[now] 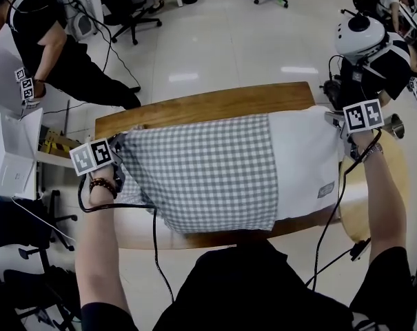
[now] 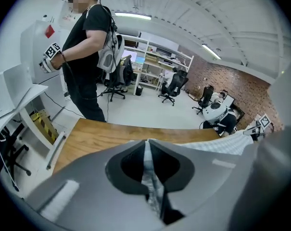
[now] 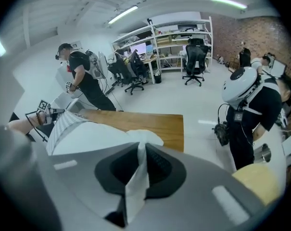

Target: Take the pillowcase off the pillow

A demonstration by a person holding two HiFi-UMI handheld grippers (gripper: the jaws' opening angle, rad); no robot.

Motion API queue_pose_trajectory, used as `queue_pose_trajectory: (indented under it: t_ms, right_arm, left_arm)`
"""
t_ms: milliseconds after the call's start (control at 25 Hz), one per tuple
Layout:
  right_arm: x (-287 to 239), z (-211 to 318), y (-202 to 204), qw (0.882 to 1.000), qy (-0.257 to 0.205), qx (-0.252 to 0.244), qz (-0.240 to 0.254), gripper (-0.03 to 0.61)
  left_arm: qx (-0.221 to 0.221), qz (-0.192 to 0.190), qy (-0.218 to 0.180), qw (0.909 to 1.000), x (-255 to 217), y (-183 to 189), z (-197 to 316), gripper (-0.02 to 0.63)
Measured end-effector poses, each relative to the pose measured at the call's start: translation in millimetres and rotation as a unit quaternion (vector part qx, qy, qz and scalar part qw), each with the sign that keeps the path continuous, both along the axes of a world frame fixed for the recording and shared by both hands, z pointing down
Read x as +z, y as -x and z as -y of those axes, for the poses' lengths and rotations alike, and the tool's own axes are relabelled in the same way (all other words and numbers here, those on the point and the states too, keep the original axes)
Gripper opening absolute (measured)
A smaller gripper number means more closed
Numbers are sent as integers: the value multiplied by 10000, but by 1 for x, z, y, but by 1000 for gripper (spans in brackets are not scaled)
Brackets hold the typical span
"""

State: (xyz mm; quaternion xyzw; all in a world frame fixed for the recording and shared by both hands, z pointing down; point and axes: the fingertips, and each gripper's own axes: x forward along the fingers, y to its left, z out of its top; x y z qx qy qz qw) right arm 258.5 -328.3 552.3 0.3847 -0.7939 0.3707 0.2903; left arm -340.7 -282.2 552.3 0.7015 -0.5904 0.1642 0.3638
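Pale glossy floor [image 1: 222,40] fills an open workroom where two bystanders in dark clothes stand, one person [image 1: 53,47] bent over at the far left and another person [image 1: 373,54] at the far right beside a white dome-shaped unit. One long wooden worktop [image 1: 215,105] runs across the middle, and on it lies one white pillow [image 1: 301,164], lengthwise along the board, its near edge overhanging the front. One grey-and-white checked pillowcase [image 1: 201,174] covers the greater left part of the pillow, while the right end is bare white, with the open edge of the case making a straight line across it. The wearer's two bare forearms reach forward from a black-clad torso and spread wide, one to each end of the pillow, with a dark cable trailing back from each. There are two grippers, each carrying one cube with square markers. The left gripper [image 1: 120,150], seen also in its own view [image 2: 147,146], has its jaws clenched on a fold of the checked pillowcase at the far left corner. The right gripper [image 1: 333,120], seen also in its own view [image 3: 143,148], is clamped on a pinch of white pillow fabric at the far right corner. One beaded bracelet [image 1: 103,185] circles the left wrist. One small grey label [image 1: 325,189] sits on the pillow near its near right corner.
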Motion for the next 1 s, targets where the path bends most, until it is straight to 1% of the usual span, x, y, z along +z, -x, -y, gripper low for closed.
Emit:
queue_pose_trajectory:
  t_ms: [280,400,480,520,560,640,680,760,840,920,1000]
  right_arm:
    - [-1,6,-16,9996,-85,232,-115,23]
    - [4,8,-18,9995,-109,288,-100,25]
    - [8,8,-14,9996,-124,264,-42,32]
    - [9,8,-11,9995,-144,263,-1,40]
    - [11,8,-10,9994,-185,277,30,57]
    - [13,7,-9,9990,-314,323,27,101]
    - [14,7,-10,9986,-386,350,2,116]
    - [12,5,-14,9978,-518,416,-31,155]
    - [6,2,-17,9966,-653,504,14,169]
    - [-7,-6,-16,9944,-861,599,165,187]
    - [-26,-17,-11,9898,-1145,726,430,198]
  left_arm:
    - [-236,20,15,9997,7,19,-6,10]
    - [-244,35,46,9997,12,16,-6,11]
    - [-169,87,38,9998,14,10,-7,13]
    - [-114,129,20,9999,15,7,-7,20]
    - [-65,167,1,9998,17,4,-8,43]
    - [-27,216,-30,9998,18,-1,-11,115]
    - [-36,238,-43,9997,18,-2,-13,138]
    - [-77,271,-74,9996,17,-3,-17,159]
    - [-125,259,-113,9995,16,-4,-23,169]
    - [-170,184,-173,9995,16,-5,-32,172]
    - [-206,97,-229,9995,15,-7,-43,172]
